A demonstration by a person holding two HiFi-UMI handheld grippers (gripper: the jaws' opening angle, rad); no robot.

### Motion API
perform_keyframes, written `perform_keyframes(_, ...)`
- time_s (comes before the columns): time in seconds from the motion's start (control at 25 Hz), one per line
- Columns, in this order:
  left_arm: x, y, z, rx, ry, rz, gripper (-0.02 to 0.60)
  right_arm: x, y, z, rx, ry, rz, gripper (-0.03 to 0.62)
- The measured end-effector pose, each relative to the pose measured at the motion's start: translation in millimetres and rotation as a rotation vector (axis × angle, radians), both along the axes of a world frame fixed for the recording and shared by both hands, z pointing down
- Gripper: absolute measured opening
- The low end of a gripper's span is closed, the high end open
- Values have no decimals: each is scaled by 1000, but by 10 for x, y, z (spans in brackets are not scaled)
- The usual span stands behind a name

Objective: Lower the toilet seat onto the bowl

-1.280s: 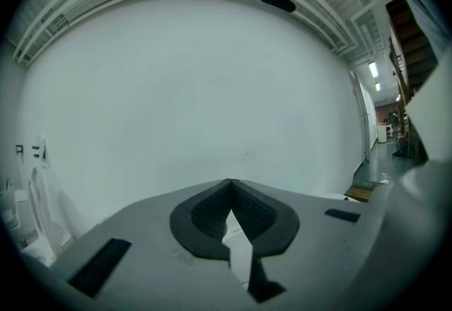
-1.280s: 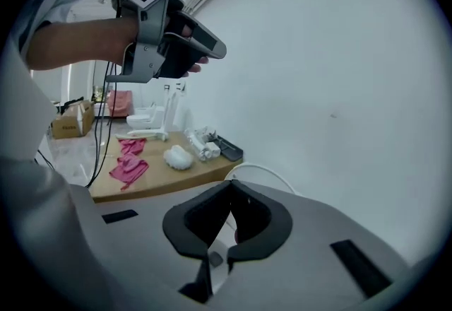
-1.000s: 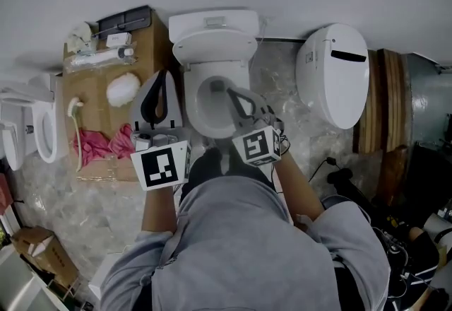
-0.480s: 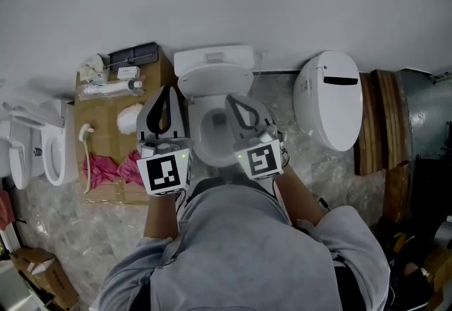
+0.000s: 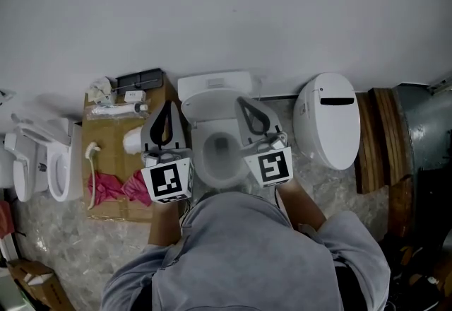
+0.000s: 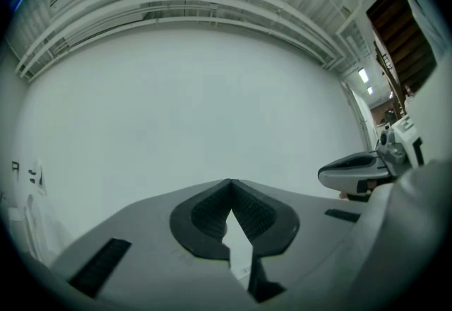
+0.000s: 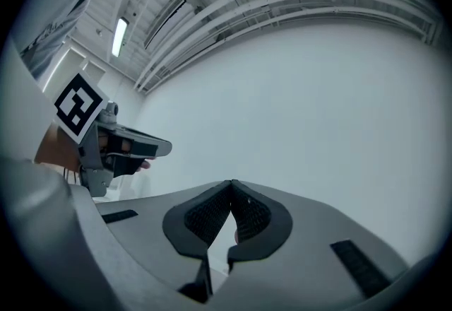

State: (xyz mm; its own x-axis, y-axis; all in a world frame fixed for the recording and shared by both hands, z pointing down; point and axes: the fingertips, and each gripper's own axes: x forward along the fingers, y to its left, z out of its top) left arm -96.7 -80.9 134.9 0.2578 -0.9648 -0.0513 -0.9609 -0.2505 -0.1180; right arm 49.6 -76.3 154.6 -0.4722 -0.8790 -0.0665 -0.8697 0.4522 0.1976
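Observation:
A white toilet (image 5: 215, 89) stands against the wall, its bowl (image 5: 220, 154) open to the head view between my two hands. I cannot tell from here whether the seat lies on the rim. My left gripper (image 5: 164, 104) hangs over the bowl's left side and my right gripper (image 5: 241, 100) over its right side. Both point level at the blank wall. The left gripper (image 6: 229, 183) and the right gripper (image 7: 231, 183) are shut tip to tip, with nothing between them. Neither touches the toilet.
A cardboard sheet (image 5: 106, 138) left of the toilet holds a pink cloth (image 5: 111, 186) and small white items. Another white toilet (image 5: 53, 169) stands further left. A detached white toilet unit (image 5: 328, 127) and wooden boards (image 5: 381, 138) lie on the right.
Both grippers have risen, the right one much more, coming up out of the bowl to stand level with the left. The head view has lifted and shows more wall.

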Motion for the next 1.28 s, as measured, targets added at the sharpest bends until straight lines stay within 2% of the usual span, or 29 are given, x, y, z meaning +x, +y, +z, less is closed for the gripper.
perform_keyframes(0.24, -15, 38, -61, 18, 5, -15, -1, 145, 11, -203, 27, -67, 35, 0)
perform_keyframes(0.56, -34, 47, -48, 23, 6, -27, -2, 273, 27, -240, 36, -107, 62, 0)
perform_keyframes(0.88, -44, 87, -59, 26, 3, -25, -2, 330, 24, -196, 12, -122, 104, -2)
perform_keyframes(1.28, -39, 127, -51, 22, 2, -26, 0, 339, 71, -186, 12, -110, 100, -2)
